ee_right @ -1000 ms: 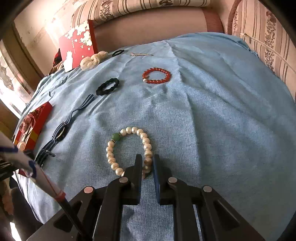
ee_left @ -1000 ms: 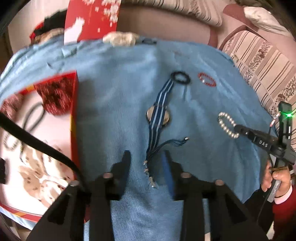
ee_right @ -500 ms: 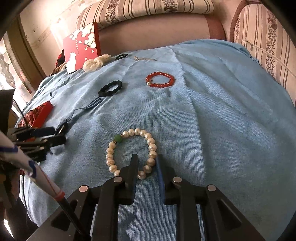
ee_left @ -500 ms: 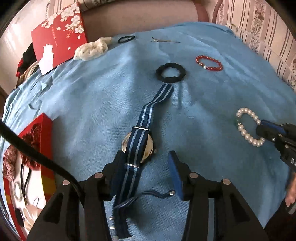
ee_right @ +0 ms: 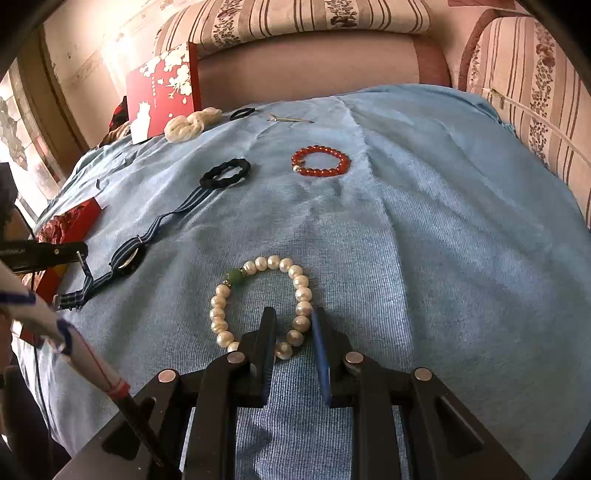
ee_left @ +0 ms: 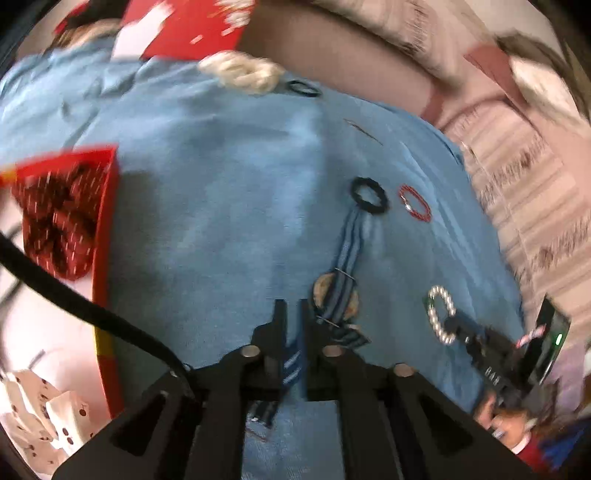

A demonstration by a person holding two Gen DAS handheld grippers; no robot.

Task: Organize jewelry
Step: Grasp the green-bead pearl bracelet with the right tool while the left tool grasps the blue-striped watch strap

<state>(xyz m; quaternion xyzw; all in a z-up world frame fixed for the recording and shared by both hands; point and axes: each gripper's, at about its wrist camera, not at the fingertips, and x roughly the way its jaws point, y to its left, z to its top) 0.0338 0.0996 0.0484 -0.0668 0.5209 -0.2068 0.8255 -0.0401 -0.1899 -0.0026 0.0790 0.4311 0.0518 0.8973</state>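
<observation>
your left tongs (ee_left: pixel 291 334) pinch the tail of the blue striped fabric watch strap (ee_left: pixel 345 258) on the blue cloth; lift slowly toward the red open box (ee_left: pixel 105 236), though blur hides the bite. your right tongs (ee_right: pixel 291 332), open, straddle the white pearl bracelet (ee_right: pixel 260 302); close squarely on the beads.

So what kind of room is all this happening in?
Probably a home living room: a striped floral sofa curves behind a blue cloth spread with bracelets, with a red gift box propped against it.
</observation>
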